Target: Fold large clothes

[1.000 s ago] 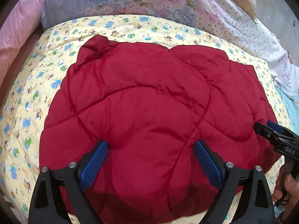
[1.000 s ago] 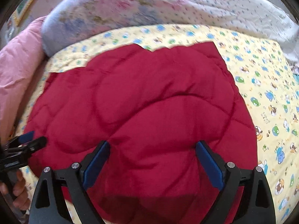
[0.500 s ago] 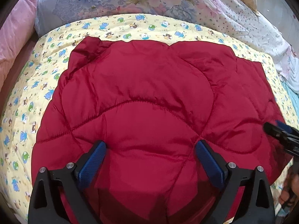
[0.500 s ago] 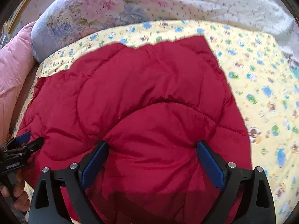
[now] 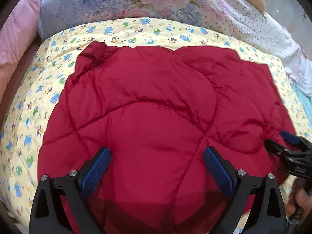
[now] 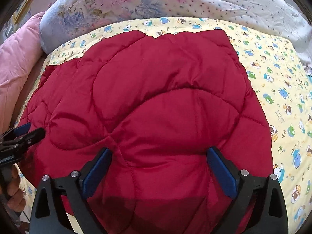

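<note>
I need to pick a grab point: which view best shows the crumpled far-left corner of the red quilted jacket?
Left wrist view: the red quilted jacket's crumpled corner shows clearly. Right wrist view shows it only flattened at the frame's left.

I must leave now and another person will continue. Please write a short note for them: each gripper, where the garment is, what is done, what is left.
Left gripper: open, holds nothing, above the near part of the red jacket.
Right gripper: jaws opening wide, nothing pinched, jacket below them.
Jacket: lies on the yellow sheet, bulky, mostly flat; a far corner sticks up, rumpled.
Done: it looks partly folded, but I cannot tell for sure.
Left: probably grip the near edge and fold it away.
</note>
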Action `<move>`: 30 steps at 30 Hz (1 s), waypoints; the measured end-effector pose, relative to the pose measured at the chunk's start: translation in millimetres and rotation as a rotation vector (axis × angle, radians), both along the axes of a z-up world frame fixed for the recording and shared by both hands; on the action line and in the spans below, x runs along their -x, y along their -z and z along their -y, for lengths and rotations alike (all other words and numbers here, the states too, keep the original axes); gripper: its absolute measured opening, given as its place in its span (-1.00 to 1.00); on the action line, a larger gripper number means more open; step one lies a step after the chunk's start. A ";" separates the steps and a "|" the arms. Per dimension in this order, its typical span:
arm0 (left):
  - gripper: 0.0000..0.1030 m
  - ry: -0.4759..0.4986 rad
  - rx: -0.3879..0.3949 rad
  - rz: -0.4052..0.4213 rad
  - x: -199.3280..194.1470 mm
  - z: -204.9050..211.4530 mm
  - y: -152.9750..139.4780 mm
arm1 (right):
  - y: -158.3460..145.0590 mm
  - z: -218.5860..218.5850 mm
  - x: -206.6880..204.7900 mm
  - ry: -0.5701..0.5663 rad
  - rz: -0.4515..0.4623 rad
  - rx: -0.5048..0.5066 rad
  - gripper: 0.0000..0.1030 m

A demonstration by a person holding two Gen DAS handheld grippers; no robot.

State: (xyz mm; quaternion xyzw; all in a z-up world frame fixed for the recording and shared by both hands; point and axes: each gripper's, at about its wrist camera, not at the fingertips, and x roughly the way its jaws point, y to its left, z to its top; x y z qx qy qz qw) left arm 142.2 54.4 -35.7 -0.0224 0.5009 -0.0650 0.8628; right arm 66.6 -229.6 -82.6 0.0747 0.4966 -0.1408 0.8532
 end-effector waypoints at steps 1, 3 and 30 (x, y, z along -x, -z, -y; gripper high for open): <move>0.86 -0.005 0.021 0.002 5.4 -4.0 -4.6 | -0.2 0.3 0.6 -0.001 0.002 -0.001 0.92; 0.86 -0.026 0.069 0.018 18.8 -13.5 -13.1 | 0.4 -0.1 1.8 0.000 0.008 -0.004 0.93; 0.99 -0.015 -0.071 0.024 20.9 6.1 13.3 | 2.9 -12.0 27.3 0.002 0.025 0.012 0.97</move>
